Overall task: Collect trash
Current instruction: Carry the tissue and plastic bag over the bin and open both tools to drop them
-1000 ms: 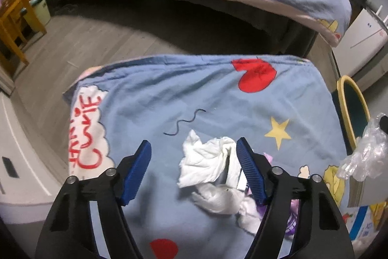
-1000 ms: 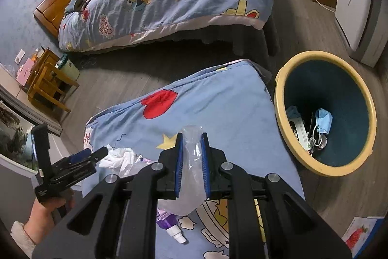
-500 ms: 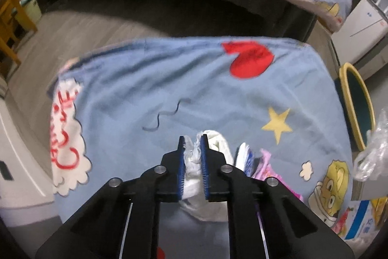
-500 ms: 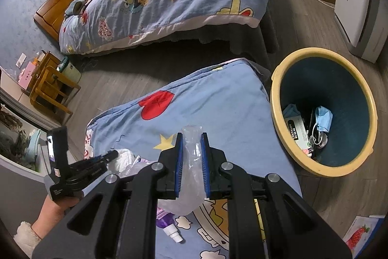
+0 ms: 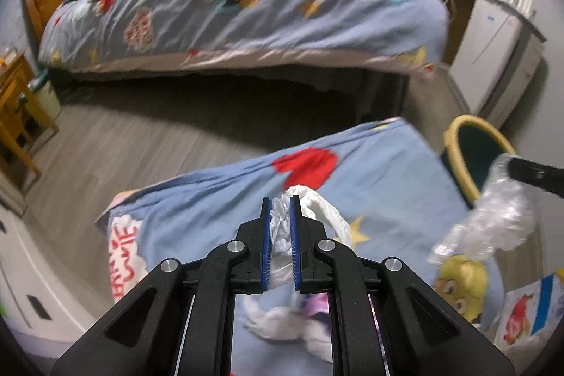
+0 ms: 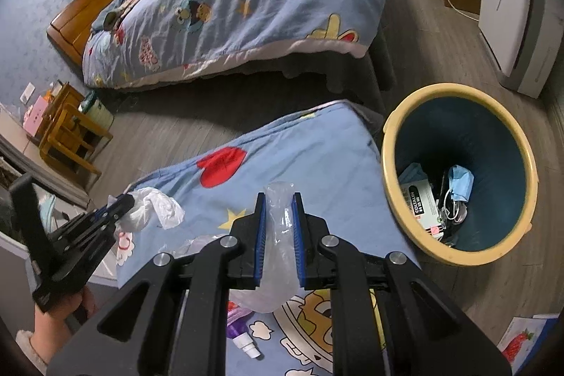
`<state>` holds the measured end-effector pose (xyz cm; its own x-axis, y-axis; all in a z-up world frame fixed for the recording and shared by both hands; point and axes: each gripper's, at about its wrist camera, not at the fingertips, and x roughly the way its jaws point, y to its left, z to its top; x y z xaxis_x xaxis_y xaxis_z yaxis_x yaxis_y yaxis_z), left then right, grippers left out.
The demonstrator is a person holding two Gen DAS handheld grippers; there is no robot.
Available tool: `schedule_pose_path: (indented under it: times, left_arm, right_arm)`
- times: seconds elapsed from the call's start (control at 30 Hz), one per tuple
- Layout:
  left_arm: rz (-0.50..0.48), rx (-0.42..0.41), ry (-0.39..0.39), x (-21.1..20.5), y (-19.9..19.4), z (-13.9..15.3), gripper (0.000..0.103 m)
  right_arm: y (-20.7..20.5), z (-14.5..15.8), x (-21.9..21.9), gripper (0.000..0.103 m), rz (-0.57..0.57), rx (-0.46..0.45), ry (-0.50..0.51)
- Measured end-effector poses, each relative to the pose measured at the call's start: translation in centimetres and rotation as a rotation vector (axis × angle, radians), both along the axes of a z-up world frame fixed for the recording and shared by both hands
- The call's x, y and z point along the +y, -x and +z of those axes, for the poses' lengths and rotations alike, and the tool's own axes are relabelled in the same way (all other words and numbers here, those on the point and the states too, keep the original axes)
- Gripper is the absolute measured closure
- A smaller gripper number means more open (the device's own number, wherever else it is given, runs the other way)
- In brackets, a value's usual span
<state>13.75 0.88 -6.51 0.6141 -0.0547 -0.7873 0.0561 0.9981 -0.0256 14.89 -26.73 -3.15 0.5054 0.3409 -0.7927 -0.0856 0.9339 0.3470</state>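
White tissue (image 5: 282, 228) upright, clamped in left tool (image 5: 281, 235), clear plastic bag (image 6: 278, 245) hanging lengthwise, clamped in right tool (image 6: 278, 235)

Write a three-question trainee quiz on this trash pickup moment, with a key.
1. True or false: the left gripper is shut on a white tissue.
2. What does the right gripper hold? A) blue mask B) clear plastic bag C) purple tube
3. Name one item already inside the yellow-rimmed bin.

Key: 1 true. 2 B. 3 a blue face mask; a small printed box also counts.
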Motion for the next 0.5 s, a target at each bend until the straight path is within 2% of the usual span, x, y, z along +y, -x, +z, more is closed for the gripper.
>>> schedule_pose_path:
  times: [0.27,0.5]
  left_arm:
    - [-0.06,-0.039,0.034,-3.1,0.5,1.7,0.093]
    - [-0.124,-0.061,0.046,-6.3,0.9,2.7,0.093]
  right_arm:
    - [-0.5,2.3,-2.3,0.09,-0.014,-0.063,-0.028]
    - [-1.2,4.3,-7.0,0.09,-0.071,-0.127,0.002]
